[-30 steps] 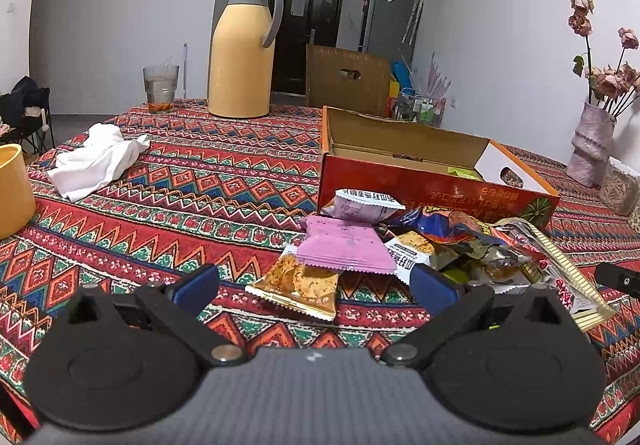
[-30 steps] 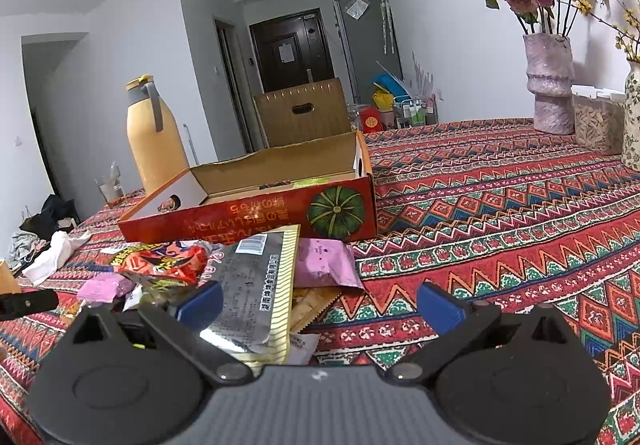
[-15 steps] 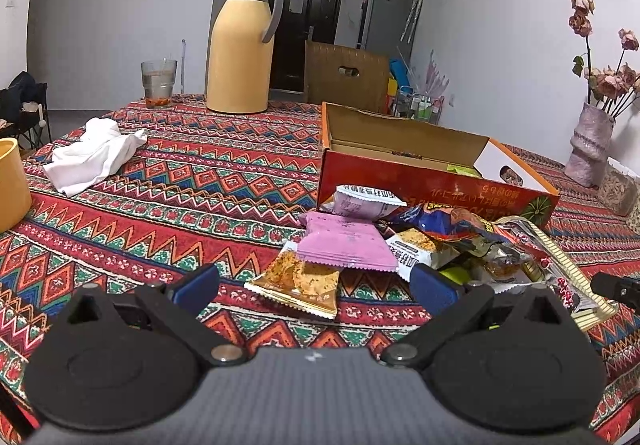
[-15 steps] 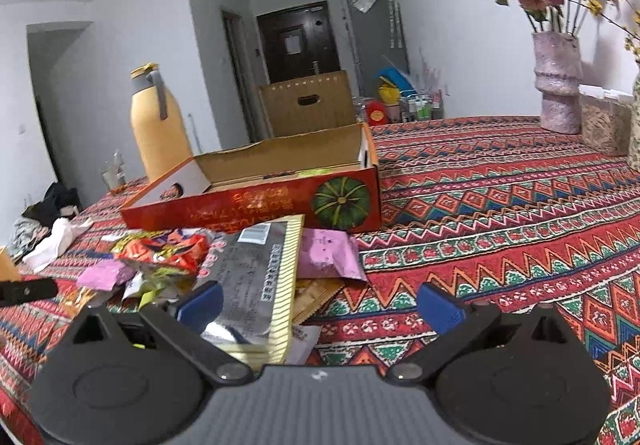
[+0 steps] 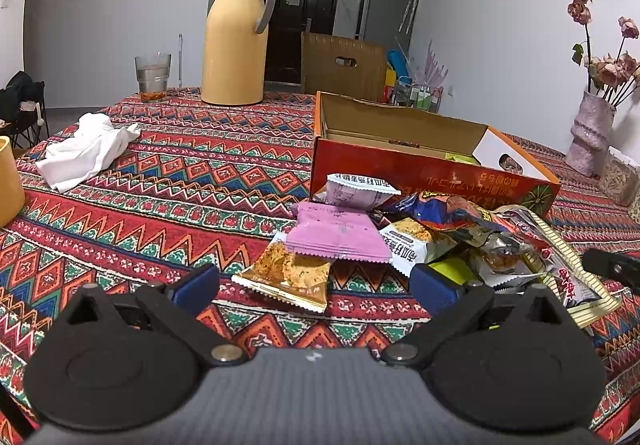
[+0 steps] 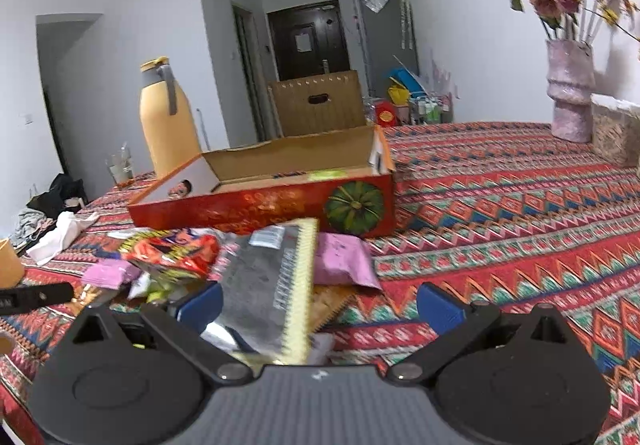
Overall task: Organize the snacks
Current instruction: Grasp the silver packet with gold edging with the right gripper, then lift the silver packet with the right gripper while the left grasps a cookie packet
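A heap of snack packets lies on the patterned tablecloth in front of an open red cardboard box (image 5: 424,175) (image 6: 256,201). In the left wrist view a pink packet (image 5: 340,239) rests on a gold cracker packet (image 5: 290,277), with white and blue packets behind. My left gripper (image 5: 314,287) is open just short of the gold packet. In the right wrist view a grey packet with a yellow striped edge (image 6: 272,281) lies between the open fingers of my right gripper (image 6: 320,301), beside a red packet (image 6: 172,253) and a pink one (image 6: 340,261).
A yellow thermos jug (image 5: 236,41) and a glass (image 5: 153,77) stand at the far side. A white cloth (image 5: 86,151) lies at the left, a yellow cup (image 5: 8,181) at the left edge. A pink vase of dried flowers (image 6: 568,93) stands at the right.
Both grippers have shifted slightly; the right view now tilts and sits a little closer to the grey packet. The packets have not moved and both grippers stay open.
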Demonstrator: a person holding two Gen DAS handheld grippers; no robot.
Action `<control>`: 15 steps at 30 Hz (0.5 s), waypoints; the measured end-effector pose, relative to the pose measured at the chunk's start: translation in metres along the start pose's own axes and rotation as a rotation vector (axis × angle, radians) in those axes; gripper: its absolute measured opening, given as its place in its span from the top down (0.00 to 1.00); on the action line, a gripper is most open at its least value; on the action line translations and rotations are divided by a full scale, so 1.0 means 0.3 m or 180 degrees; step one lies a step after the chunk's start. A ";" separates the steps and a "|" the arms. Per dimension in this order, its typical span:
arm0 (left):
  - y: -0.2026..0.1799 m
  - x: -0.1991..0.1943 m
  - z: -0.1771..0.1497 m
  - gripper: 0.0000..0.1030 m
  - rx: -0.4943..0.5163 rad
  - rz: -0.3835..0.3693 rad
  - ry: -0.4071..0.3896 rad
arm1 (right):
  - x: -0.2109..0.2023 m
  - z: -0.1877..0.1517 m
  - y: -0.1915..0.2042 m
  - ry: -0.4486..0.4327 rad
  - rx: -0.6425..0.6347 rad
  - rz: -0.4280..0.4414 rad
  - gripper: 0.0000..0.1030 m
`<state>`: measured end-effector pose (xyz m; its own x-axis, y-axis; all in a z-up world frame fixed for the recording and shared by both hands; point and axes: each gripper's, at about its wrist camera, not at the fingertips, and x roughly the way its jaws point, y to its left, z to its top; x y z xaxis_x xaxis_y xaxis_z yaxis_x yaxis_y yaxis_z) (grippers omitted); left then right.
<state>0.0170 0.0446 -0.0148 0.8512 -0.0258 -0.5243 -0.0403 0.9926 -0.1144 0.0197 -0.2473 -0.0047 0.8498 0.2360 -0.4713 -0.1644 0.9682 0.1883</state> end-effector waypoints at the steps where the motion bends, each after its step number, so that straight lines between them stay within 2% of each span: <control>1: 0.001 -0.001 0.000 0.00 0.0003 0.0004 0.0002 | 0.014 0.008 0.018 0.0016 -0.0030 0.0027 0.00; 4: 0.005 -0.005 0.000 0.00 -0.0001 0.0004 -0.0007 | 0.059 0.025 0.069 0.0089 -0.0125 0.0040 0.02; 7: 0.011 -0.008 -0.001 0.00 -0.0002 0.0008 -0.0007 | 0.111 0.028 0.109 0.0226 -0.0173 -0.0047 0.08; 10: 0.021 -0.008 -0.002 0.00 -0.0011 0.0005 -0.0001 | 0.136 0.013 0.126 0.0322 -0.0201 -0.0105 0.23; 12: 0.026 -0.003 -0.002 0.00 -0.0023 0.0009 0.0012 | 0.142 0.003 0.121 0.0367 -0.0166 -0.0097 0.37; 13: 0.027 0.000 -0.002 0.00 -0.0030 0.0005 0.0019 | 0.138 -0.002 0.117 0.0360 -0.0151 -0.0095 0.39; 14: 0.028 0.002 -0.003 0.00 -0.0034 -0.0003 0.0024 | 0.131 -0.004 0.113 0.0349 -0.0134 -0.0057 0.49; 15: 0.027 0.003 -0.003 0.00 -0.0034 -0.0007 0.0027 | 0.124 -0.006 0.109 0.0338 -0.0118 -0.0026 0.53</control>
<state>0.0170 0.0525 -0.0171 0.8468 -0.0289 -0.5311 -0.0443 0.9912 -0.1246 0.0449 -0.2067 -0.0177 0.7936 0.2336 -0.5617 -0.1778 0.9721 0.1531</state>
